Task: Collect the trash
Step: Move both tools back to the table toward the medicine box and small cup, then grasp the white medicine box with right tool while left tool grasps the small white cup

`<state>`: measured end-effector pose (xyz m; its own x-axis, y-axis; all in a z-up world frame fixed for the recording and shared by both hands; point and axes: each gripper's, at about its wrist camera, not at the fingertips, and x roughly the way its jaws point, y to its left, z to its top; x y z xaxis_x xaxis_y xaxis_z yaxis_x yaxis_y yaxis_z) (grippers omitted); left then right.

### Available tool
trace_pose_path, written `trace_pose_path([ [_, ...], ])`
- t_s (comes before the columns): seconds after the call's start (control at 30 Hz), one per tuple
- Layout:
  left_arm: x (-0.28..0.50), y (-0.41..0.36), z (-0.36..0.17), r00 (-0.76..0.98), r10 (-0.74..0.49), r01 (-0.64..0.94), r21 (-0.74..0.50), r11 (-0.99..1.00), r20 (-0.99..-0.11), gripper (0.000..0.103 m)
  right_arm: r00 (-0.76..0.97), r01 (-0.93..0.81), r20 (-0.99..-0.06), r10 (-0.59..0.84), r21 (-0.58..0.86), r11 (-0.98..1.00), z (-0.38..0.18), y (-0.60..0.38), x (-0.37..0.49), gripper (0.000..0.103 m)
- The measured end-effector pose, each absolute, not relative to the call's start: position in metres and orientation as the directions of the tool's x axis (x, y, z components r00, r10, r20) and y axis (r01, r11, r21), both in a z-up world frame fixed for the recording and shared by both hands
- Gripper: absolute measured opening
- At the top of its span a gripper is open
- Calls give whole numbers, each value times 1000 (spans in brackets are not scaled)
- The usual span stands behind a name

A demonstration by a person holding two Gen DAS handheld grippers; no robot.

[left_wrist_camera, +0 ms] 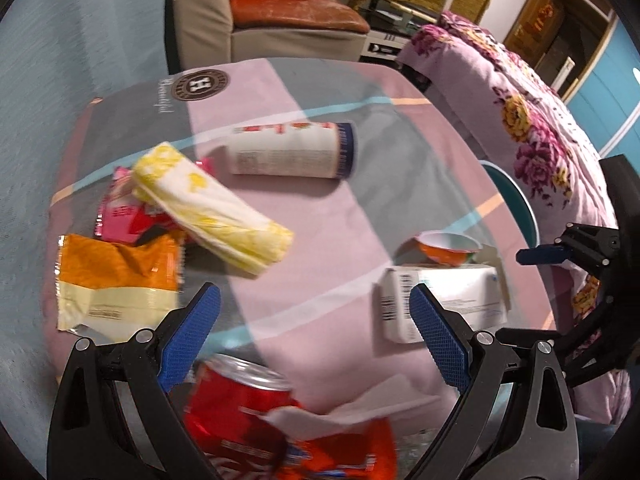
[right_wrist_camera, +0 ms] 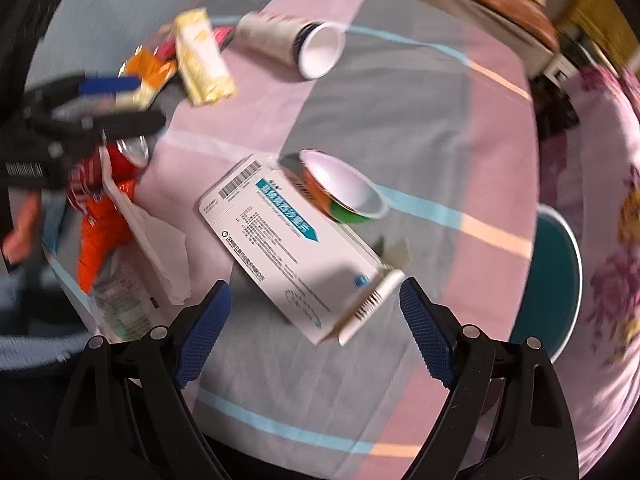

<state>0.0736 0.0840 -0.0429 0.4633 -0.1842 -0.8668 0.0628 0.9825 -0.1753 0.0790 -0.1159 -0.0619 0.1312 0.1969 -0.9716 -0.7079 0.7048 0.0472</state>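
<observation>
Trash lies on a round table with a pink and grey cloth (left_wrist_camera: 340, 208). My left gripper (left_wrist_camera: 314, 300) is open and empty above a crushed red can (left_wrist_camera: 236, 392) and an orange wrapper with a white tissue (left_wrist_camera: 340, 416). A yellow-white packet (left_wrist_camera: 212, 204), an orange-cream wrapper (left_wrist_camera: 116, 280), a pink wrapper (left_wrist_camera: 120, 216) and a tipped paper cup (left_wrist_camera: 292, 150) lie beyond. My right gripper (right_wrist_camera: 316, 300) is open and empty over a white medicine box (right_wrist_camera: 288, 240). A small orange-green bowl (right_wrist_camera: 344, 188) rests on the box's far end.
A teal bin (right_wrist_camera: 556, 280) stands by the table's right edge, also in the left wrist view (left_wrist_camera: 516, 200). A floral bed cover (left_wrist_camera: 532, 128) lies to the right, and a sofa (left_wrist_camera: 272, 12) stands behind the table. The left gripper (right_wrist_camera: 112, 92) shows blurred in the right wrist view.
</observation>
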Motion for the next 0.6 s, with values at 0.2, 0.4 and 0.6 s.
trace_pose_path([
  [0.2, 82, 107, -52, 454, -192, 27, -202, 979, -870, 95, 58, -782, -987, 148, 47, 621, -85, -90, 89, 82],
  [0.4, 86, 114, -64, 432, -207, 14, -223, 975, -878, 95, 18, -821, -994, 112, 49, 569, -101, -73, 95, 82],
  [0.6, 88, 113, -70, 421, -217, 10, -234, 972, -881, 95, 14, -821, -992, 123, 59, 568, -107, -68, 98, 82],
])
